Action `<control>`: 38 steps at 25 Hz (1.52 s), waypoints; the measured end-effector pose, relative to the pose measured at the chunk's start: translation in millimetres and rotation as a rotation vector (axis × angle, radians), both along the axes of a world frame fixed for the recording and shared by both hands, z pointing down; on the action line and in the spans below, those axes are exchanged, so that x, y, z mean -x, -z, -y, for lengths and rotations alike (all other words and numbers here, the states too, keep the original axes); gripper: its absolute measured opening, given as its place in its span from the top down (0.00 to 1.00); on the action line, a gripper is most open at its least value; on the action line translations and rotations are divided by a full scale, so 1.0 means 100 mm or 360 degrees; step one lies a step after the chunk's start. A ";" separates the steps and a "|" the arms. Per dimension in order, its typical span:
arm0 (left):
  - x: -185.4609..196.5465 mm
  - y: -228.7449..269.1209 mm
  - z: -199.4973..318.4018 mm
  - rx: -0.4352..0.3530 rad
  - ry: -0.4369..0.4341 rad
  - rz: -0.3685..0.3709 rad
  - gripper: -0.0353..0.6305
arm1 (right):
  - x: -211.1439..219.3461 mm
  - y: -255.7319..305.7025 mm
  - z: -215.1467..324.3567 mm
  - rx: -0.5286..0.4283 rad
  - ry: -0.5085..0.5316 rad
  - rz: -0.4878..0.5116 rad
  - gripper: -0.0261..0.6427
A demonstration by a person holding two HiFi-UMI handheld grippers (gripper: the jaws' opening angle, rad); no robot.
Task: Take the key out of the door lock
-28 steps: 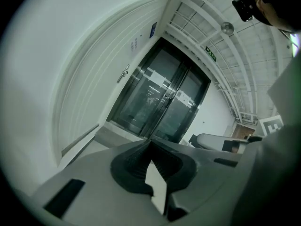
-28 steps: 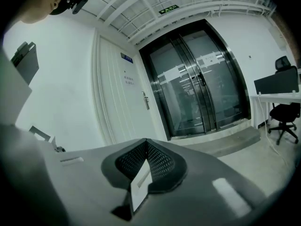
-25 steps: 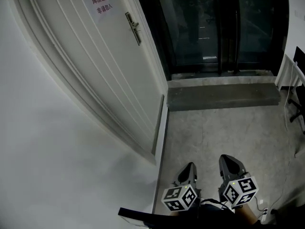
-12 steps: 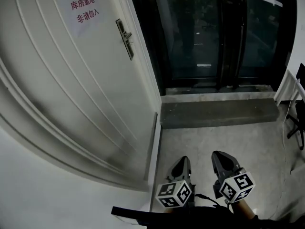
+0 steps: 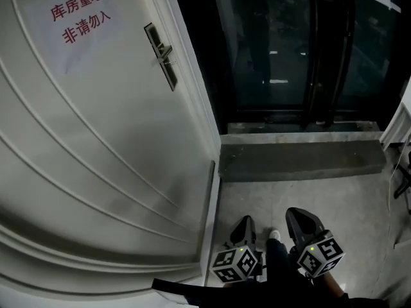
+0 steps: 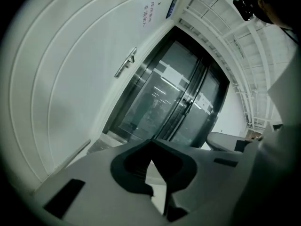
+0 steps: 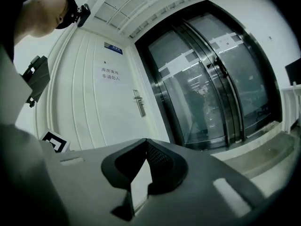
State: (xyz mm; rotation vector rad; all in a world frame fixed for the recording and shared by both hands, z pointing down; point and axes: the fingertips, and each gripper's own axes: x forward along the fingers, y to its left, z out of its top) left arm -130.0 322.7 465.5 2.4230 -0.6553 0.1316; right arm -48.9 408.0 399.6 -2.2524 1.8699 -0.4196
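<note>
The white door (image 5: 96,140) fills the left of the head view. Its metal lock plate with a lever handle (image 5: 160,56) sits high near the door's right edge, and the same lock plate (image 6: 126,63) (image 7: 139,102) is small and far off in both gripper views. Any key in it is too small to make out. My left gripper (image 5: 245,223) and right gripper (image 5: 297,214) hang low near the floor side by side, far below the lock. Both are shut with nothing in them, their jaw tips meeting in the left gripper (image 6: 150,143) and right gripper (image 7: 146,141) views.
A paper sign with red characters (image 5: 80,17) hangs on the door. Dark glass sliding doors (image 5: 302,43) stand to the right of the door frame, behind a grey stone step (image 5: 302,159). A white rail (image 5: 397,130) is at the far right. A shoe tip (image 5: 275,235) shows between the grippers.
The view has closed in on the door, so the lock plate and sign appear larger and nearer. Both grippers stay low and shut.
</note>
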 end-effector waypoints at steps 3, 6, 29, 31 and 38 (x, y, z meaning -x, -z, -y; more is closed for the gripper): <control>-0.34 -0.02 0.44 -0.0007 0.0065 -0.0006 0.95 | -0.36 -0.02 0.50 -0.0011 0.0082 -0.0011 0.96; -0.70 0.02 0.94 -0.0024 0.0164 -0.0007 0.95 | -0.75 0.02 1.08 -0.0027 0.0188 -0.0021 0.96; -1.98 0.40 3.33 -0.0085 0.0554 -0.0077 0.95 | -1.76 1.03 4.21 -0.0436 0.0960 -0.0533 0.95; -2.03 0.50 3.63 -0.0090 0.0564 -0.0124 0.95 | -1.73 1.19 4.53 -0.0479 0.0978 -0.0640 0.95; -2.11 0.68 4.52 -0.0184 0.0584 -0.0197 0.95 | -1.43 1.51 5.60 -0.0613 0.1104 -0.1037 0.90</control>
